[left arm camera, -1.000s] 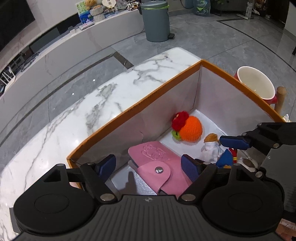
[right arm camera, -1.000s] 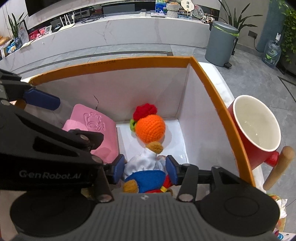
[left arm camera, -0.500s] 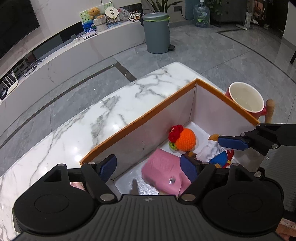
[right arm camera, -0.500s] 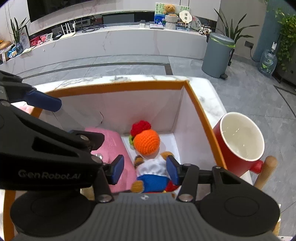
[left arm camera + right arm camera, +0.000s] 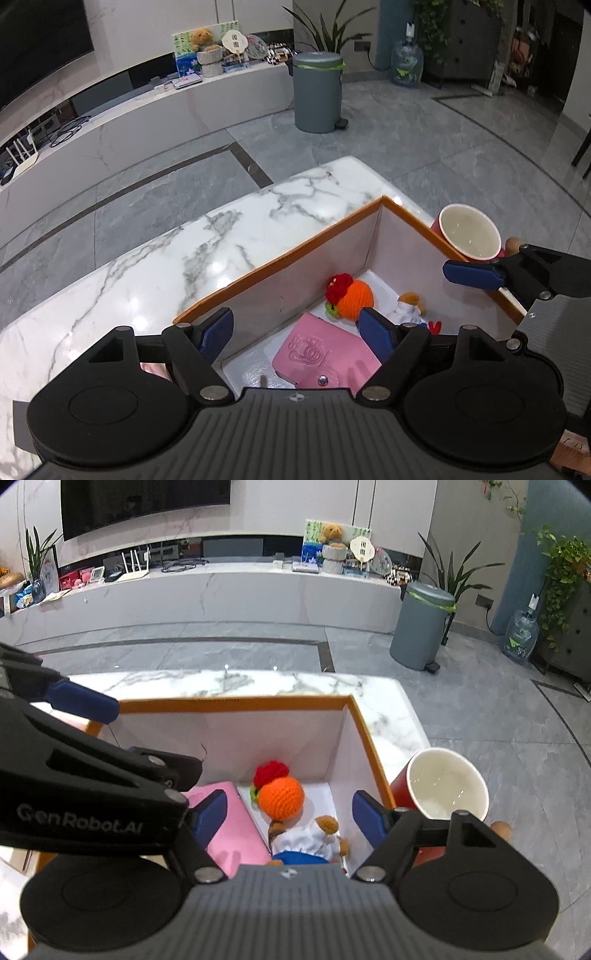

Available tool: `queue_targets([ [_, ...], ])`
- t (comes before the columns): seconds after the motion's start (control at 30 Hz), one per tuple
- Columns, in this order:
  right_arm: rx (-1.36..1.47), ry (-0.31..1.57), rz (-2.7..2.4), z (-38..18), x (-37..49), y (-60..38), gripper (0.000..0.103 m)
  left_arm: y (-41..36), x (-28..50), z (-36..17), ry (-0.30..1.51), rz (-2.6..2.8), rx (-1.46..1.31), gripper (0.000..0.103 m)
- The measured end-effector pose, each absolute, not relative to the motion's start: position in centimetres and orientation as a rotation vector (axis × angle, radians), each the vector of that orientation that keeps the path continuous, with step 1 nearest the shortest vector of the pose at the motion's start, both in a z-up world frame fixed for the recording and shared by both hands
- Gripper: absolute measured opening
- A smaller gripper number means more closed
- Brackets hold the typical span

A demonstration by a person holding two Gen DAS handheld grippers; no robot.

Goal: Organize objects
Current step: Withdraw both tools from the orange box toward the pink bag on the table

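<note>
The doll (image 5: 306, 840) is a small stuffed figure with a white top, blue lower part and brown limbs, lying on the white floor of the box (image 5: 236, 704). Seen from the right wrist, it lies below and between the fingers of the right gripper (image 5: 286, 814), touching neither pad. That gripper's jaws are opening and hold nothing; it hangs above the box interior.

Just beyond the doll's head end, farther from the right gripper, sits a crocheted ball (image 5: 280, 798), orange with a red tuft and a green edge. The two appear to touch.

A pink wallet (image 5: 327, 356) with an embossed face and a snap flap lies flat on the box floor beside the doll. In the left wrist view it lies below the left gripper (image 5: 297, 332), nearer its right finger. The left gripper stands wide apart and empty, above the box's near corner.

The box has an orange rim and white inner walls and rests on a marble table (image 5: 207, 254).

A red mug (image 5: 441, 788) with a white interior stands outside the box wall, just past the right gripper's right finger
</note>
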State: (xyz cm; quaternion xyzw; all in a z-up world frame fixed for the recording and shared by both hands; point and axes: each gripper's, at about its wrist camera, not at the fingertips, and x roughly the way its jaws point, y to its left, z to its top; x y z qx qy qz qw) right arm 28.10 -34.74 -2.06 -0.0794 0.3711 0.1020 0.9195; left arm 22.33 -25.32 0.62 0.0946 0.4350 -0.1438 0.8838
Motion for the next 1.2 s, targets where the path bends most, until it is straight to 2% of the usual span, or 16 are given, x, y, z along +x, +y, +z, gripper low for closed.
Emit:
queue_targets([
  [0.83, -0.198, 0.620, 0.339, 2.0, 24.3, -30.7, 0.080, -19.4, 18.7, 3.6, 0.805, -0.246, 0.115, 0.095],
  [1.2, -0.256, 0.611, 0.417, 1.6, 22.4, -27.2, 0.081, -15.5, 17.1, 2.6, 0.823, -0.214, 0.075, 0.096],
])
